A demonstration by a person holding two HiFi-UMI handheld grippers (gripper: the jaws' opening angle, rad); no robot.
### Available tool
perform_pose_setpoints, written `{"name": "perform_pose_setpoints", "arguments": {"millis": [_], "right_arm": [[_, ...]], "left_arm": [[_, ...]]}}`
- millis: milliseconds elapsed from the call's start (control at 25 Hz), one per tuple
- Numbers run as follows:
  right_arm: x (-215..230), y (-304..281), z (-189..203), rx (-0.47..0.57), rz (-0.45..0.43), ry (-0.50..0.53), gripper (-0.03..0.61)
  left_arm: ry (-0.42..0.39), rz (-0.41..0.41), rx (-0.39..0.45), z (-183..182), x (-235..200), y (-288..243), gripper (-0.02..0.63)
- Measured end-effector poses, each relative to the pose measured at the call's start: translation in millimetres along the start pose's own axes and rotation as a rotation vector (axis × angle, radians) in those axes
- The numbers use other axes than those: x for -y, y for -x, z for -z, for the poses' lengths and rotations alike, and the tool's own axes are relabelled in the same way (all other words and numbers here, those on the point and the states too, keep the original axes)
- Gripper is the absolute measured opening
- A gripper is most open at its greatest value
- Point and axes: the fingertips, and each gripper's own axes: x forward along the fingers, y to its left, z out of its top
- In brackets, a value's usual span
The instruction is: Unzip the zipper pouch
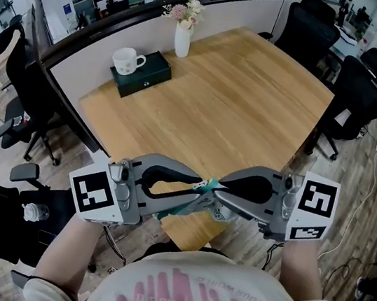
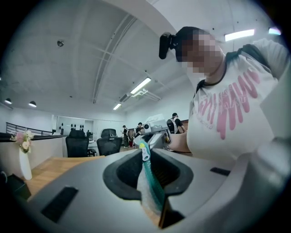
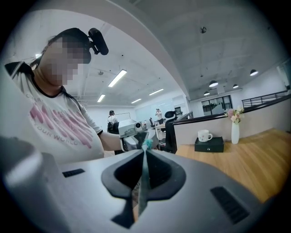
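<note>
The unzipping looks barely begun. The zipper pouch [image 2: 152,189] hangs off the desk [image 1: 238,104], by its near corner, strung between both grippers, and no open gap in the zip shows. The left gripper [image 2: 146,146] has its jaws part-closed, clamping the teal zipper edge, with the pale zipper pull [image 2: 145,154] at their tips. The right gripper [image 3: 145,148] has its jaws almost together, pinching a thin teal end of the pouch. Running the slider along is, I judge, still to do.
</note>
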Motion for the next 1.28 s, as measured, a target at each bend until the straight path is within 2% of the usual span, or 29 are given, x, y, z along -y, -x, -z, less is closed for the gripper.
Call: {"name": "perform_pose_setpoints", "arguments": {"millis": [160, 360, 600, 1000, 1280], "right_arm": [[-2.9, -0.8, -1.4, 0.0, -0.006, 0.001, 0.006], [-7.3, -1.6, -0.4, -0.003, -0.031, -0.001, 0.006], [-7.9, -2.9, 4.2, -0.04, -0.031, 0.011, 0.006], [-5.1, -7.5, 16.3, -0.094, 0.008, 0.029, 0.003], [0.5, -12.7, 29.4, -0.151, 0.03, 0.047, 0.003]], "left_arm": [[0.018, 0.006, 0.003, -1.1, 1.1, 1.4, 0.044], [0.048, 0.057, -0.031, -1.9, 3.4, 3.4, 0.035], [-0.049, 0.056, -0.17, 3.9, 4.9, 2.6, 0.035], [0.105, 0.026, -0.19, 18.2, 0.7, 4.5, 0.032], [0.22, 0.002, -0.321, 34.1, -1.6, 4.7, 0.032]]}}
